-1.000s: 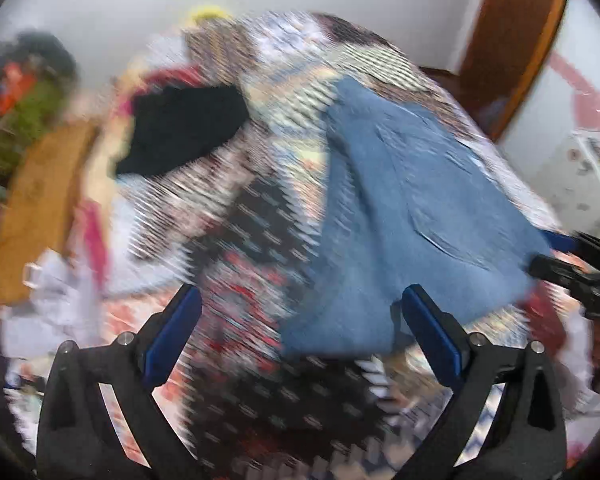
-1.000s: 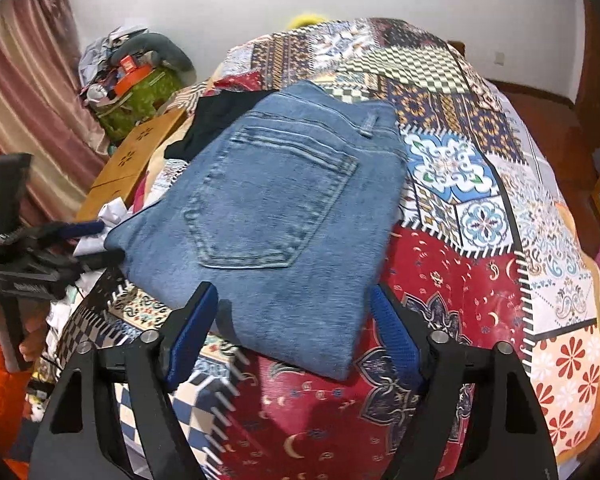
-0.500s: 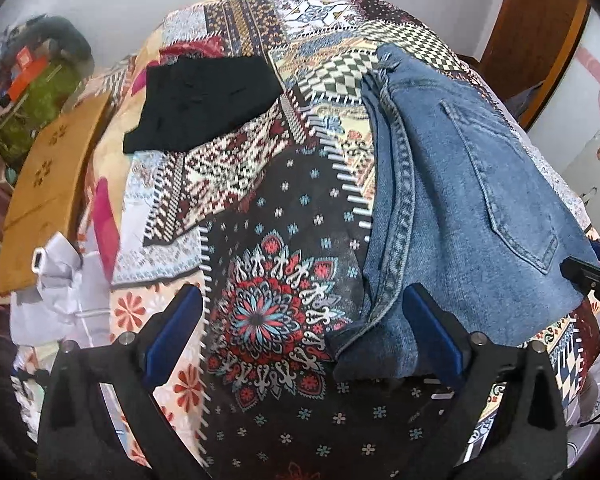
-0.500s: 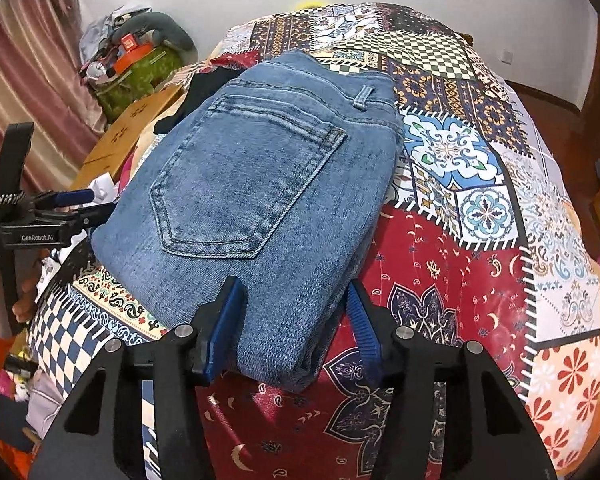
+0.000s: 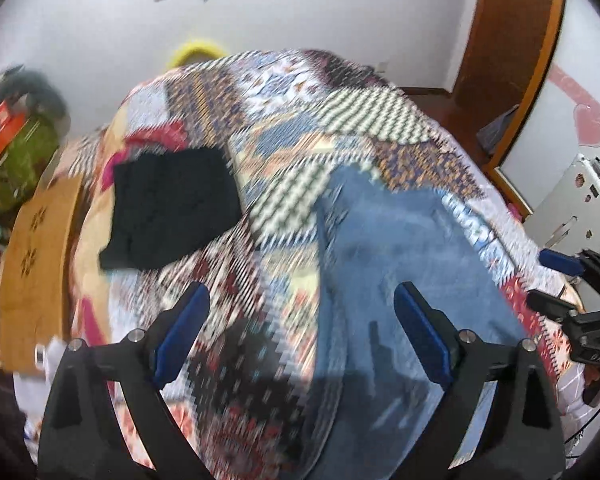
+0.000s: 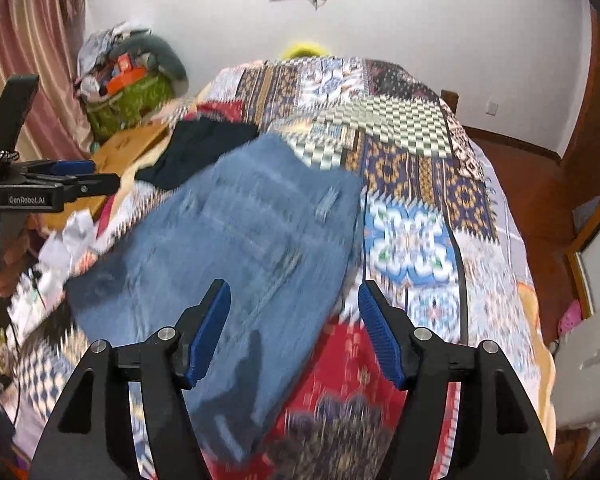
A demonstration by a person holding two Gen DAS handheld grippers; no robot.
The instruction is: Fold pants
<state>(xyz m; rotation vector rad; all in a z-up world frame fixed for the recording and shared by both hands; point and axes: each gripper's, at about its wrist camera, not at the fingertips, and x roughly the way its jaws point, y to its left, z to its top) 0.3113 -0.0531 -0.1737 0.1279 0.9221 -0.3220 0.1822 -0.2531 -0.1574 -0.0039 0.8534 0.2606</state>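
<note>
Jeans (image 6: 236, 248) lie folded into a compact stack on the patchwork bedspread (image 6: 412, 240), so folding looks nearly finished; perhaps only tidying remains. Left gripper (image 5: 300, 340) hangs wide apart, narrowing slightly, empty. Right gripper (image 6: 294, 328) is spreading, nothing pinched. Black garment (image 5: 172, 208) lies nearby on the bed, clear of the jeans.

A home bedroom: a bed under a patchwork quilt (image 6: 416, 184), striped curtain (image 6: 32, 60), clutter.

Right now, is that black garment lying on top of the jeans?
No. The black garment lies apart from the jeans, with patterned bedspread between them.
</note>
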